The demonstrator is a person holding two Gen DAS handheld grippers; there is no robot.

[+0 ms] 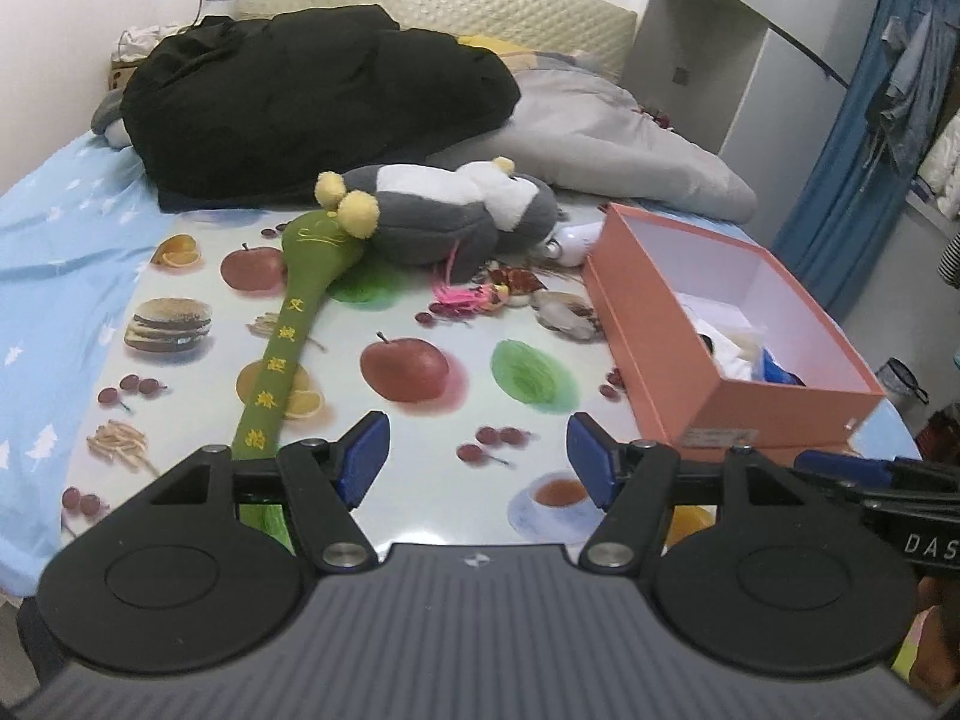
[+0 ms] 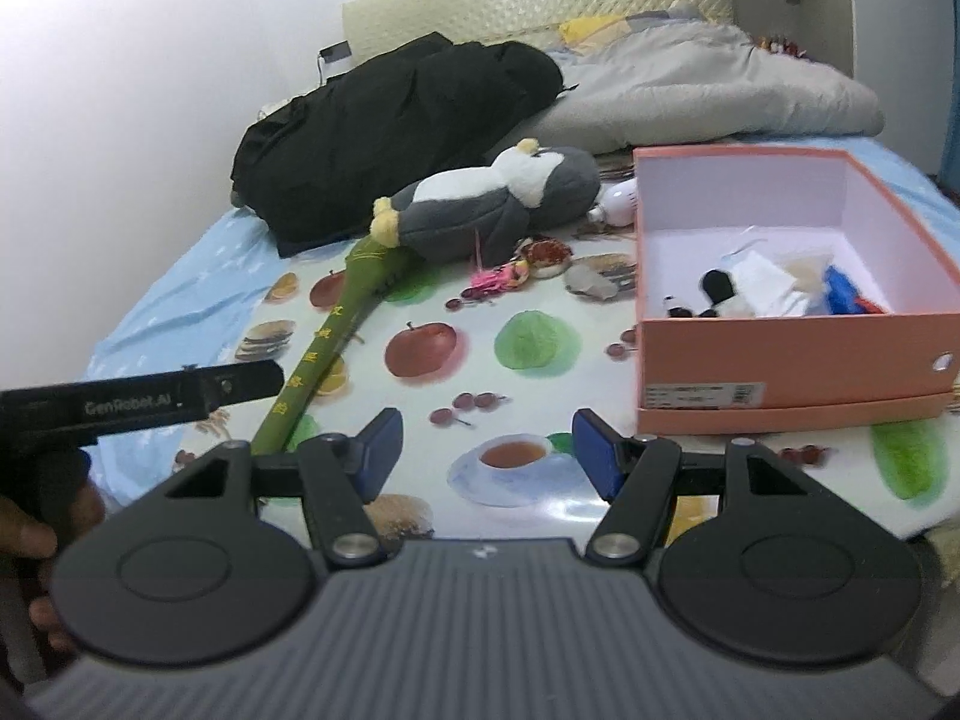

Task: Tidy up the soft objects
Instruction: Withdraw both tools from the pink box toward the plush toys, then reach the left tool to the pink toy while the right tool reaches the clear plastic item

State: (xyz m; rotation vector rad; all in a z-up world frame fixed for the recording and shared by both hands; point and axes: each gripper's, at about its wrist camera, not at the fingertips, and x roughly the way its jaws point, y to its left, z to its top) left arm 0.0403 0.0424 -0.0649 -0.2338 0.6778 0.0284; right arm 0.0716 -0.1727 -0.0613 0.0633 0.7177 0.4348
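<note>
A grey and white plush penguin (image 1: pixel 456 210) (image 2: pixel 498 204) lies on its side at the far end of a fruit-print cloth (image 1: pixel 432 420) (image 2: pixel 432 414). A long green padded stick (image 1: pixel 294 336) (image 2: pixel 336 330) with yellow characters runs from the penguin toward me. Small soft items, one pink (image 1: pixel 462 297) (image 2: pixel 492 279), lie beside the penguin. An orange box (image 1: pixel 738 348) (image 2: pixel 798 294) holds several small things. My left gripper (image 1: pixel 477 459) is open above the cloth with nothing between its fingers; its body shows in the right wrist view (image 2: pixel 180 399). My right gripper (image 2: pixel 486 453) is open and empty too.
A black coat (image 1: pixel 312 96) (image 2: pixel 396 126) and a grey quilt (image 1: pixel 618 138) (image 2: pixel 708 84) are piled at the head of the bed against a padded headboard (image 1: pixel 432 0). A blue sheet (image 1: pixel 54 252) covers the bed's left side. Clothes hang at the right (image 1: pixel 906 78).
</note>
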